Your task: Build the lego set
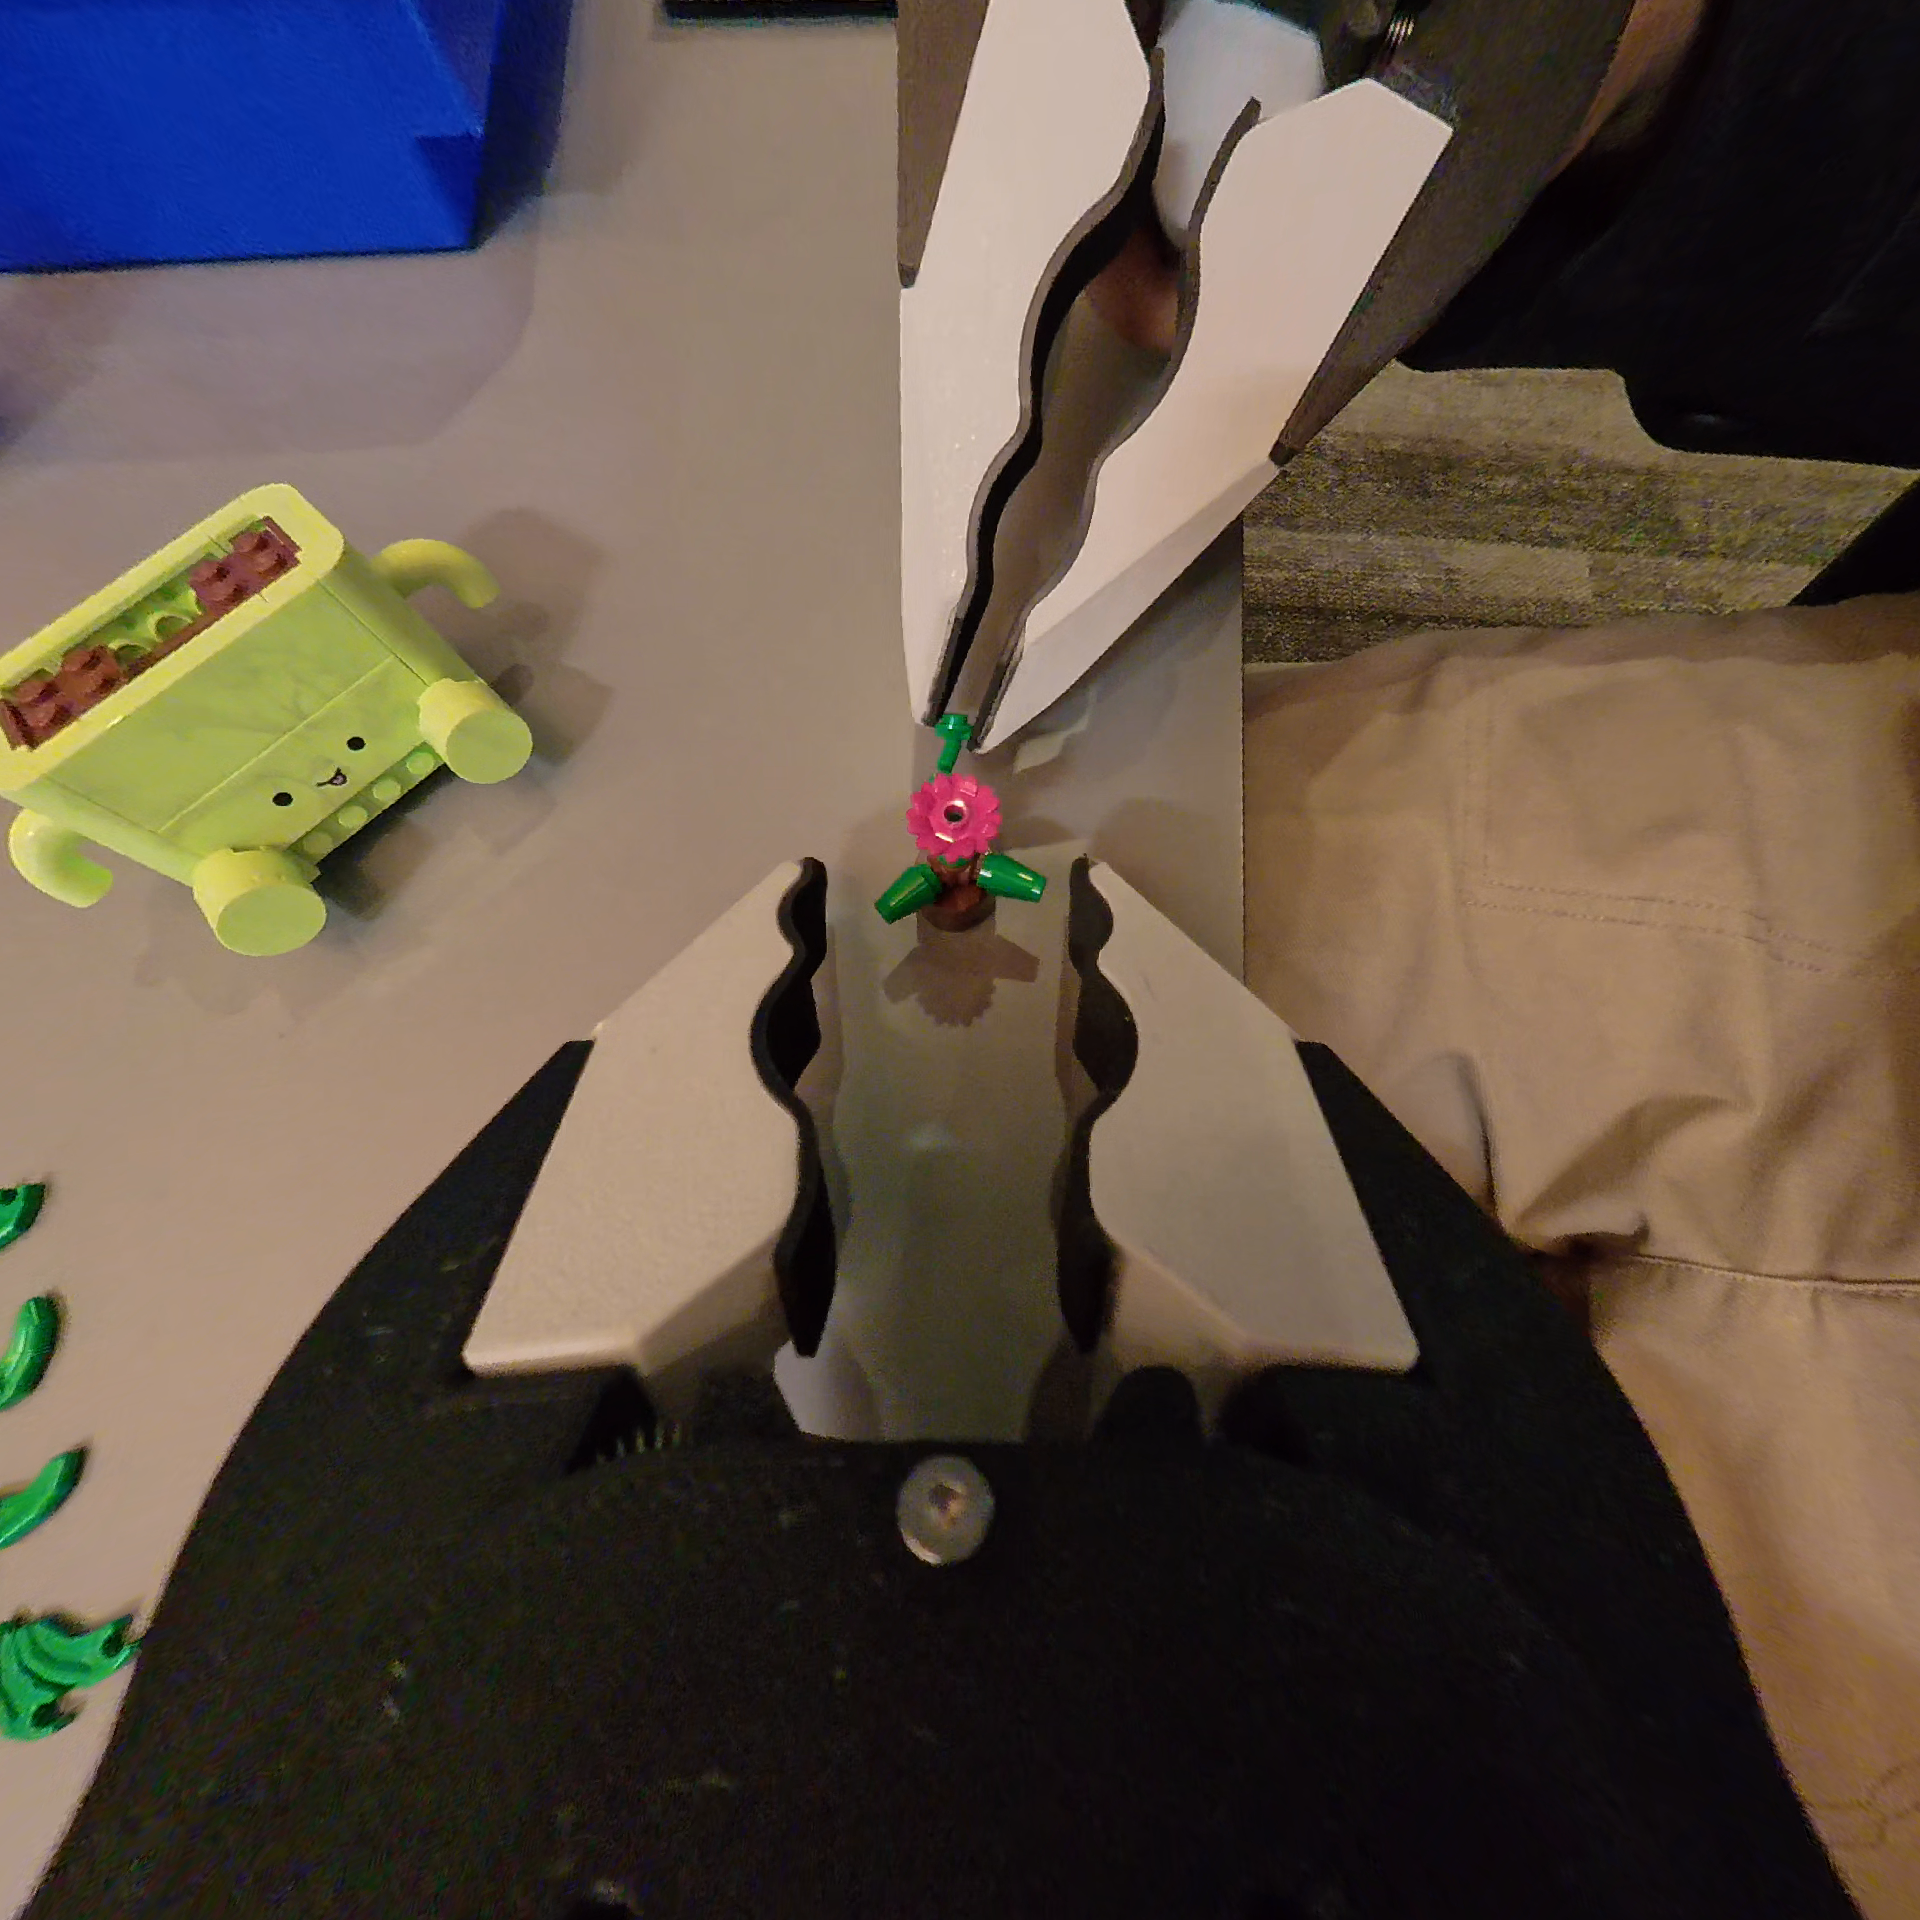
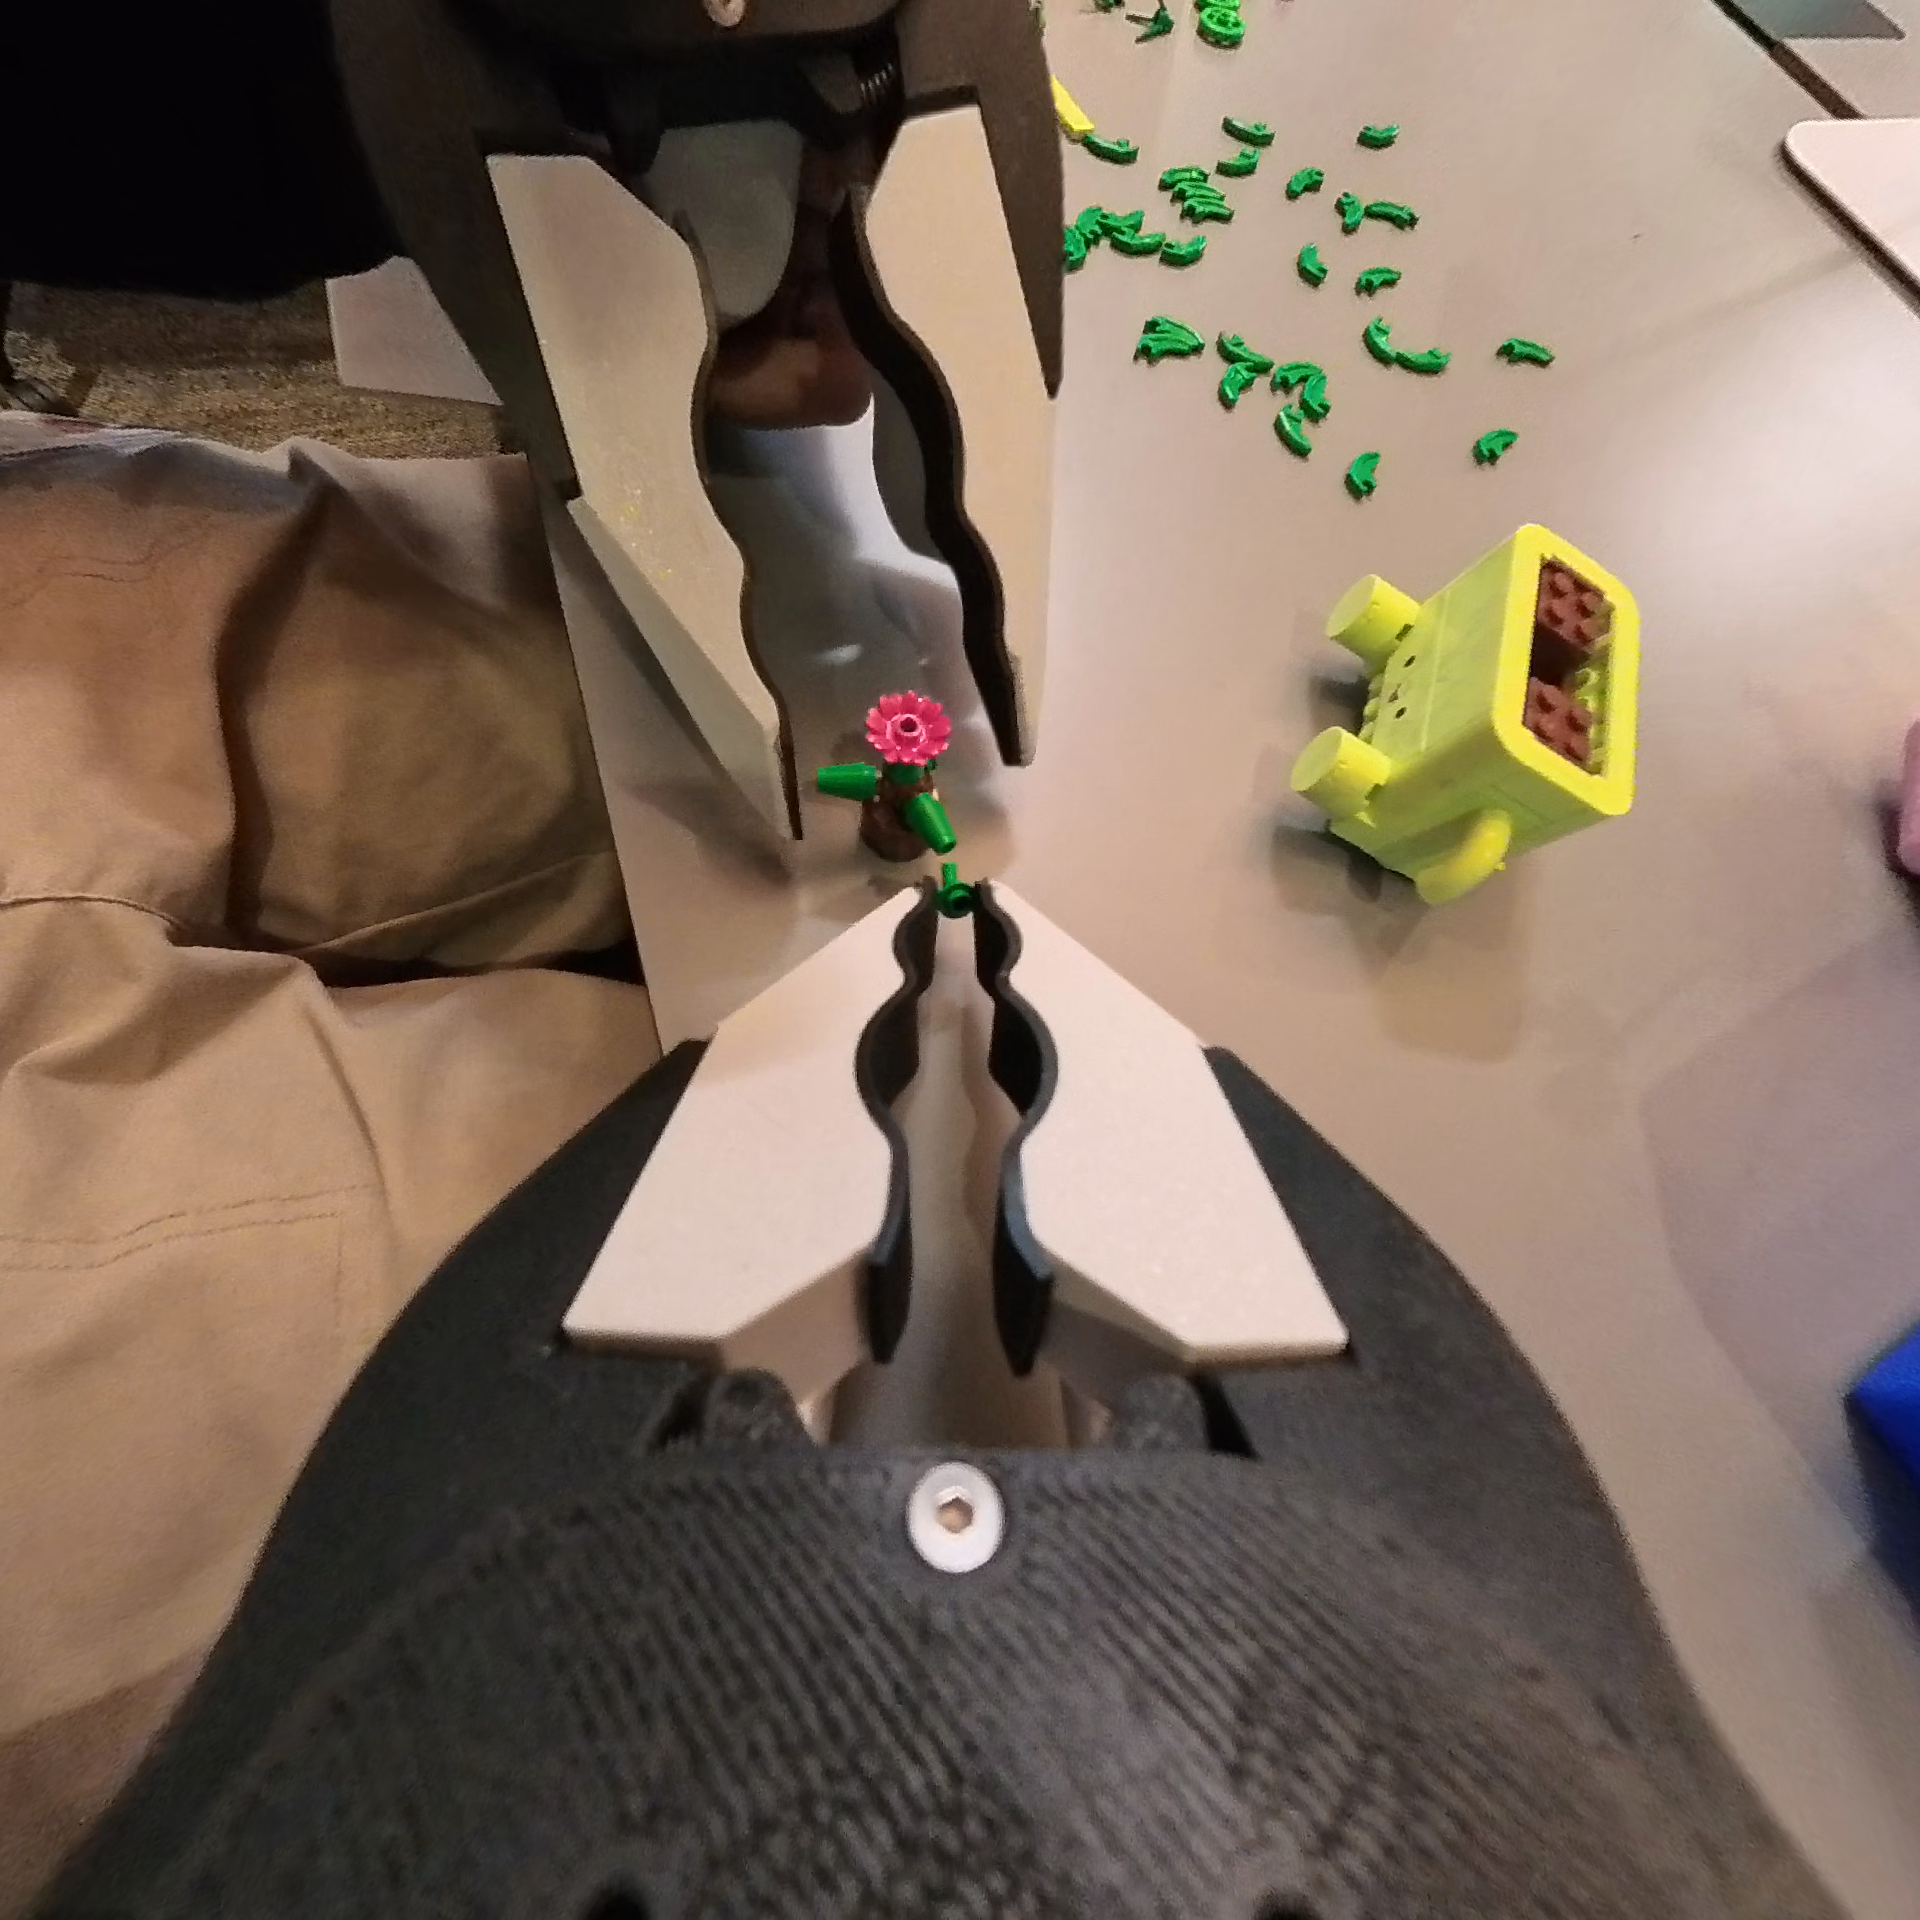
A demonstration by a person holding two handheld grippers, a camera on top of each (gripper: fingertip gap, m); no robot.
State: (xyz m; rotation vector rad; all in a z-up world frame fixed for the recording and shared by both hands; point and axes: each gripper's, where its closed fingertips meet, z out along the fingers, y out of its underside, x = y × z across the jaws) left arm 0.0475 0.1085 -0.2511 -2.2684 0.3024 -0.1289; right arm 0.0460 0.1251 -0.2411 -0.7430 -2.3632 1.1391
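Note:
A small flower (image 1: 953,814) with a pink bloom, two green cone leaves and a brown base stands on the grey table (image 1: 675,416) near its edge. It also shows in the right wrist view (image 2: 908,727). My left gripper (image 1: 943,873) is open, its fingertips on either side of the flower without touching it. My right gripper (image 2: 951,888) is shut on a tiny green stem piece (image 2: 951,896) and holds it just beside the flower. The stem piece also shows in the left wrist view (image 1: 954,732). A lime-green planter (image 1: 239,707) with a face lies tipped on the table.
Several loose green leaf pieces (image 2: 1247,260) are scattered at the far side of the table, and some lie at the left edge of the left wrist view (image 1: 31,1351). A blue box (image 1: 239,125) stands at the back. A person's beige trousers (image 1: 1610,1039) are just past the table edge. The tips of both grippers are at nearly the same place. The left tips stand about 10 cm off the lime-green planter (image 1: 239,707). It turns up in the right wrist view (image 2: 1465,646) as well.

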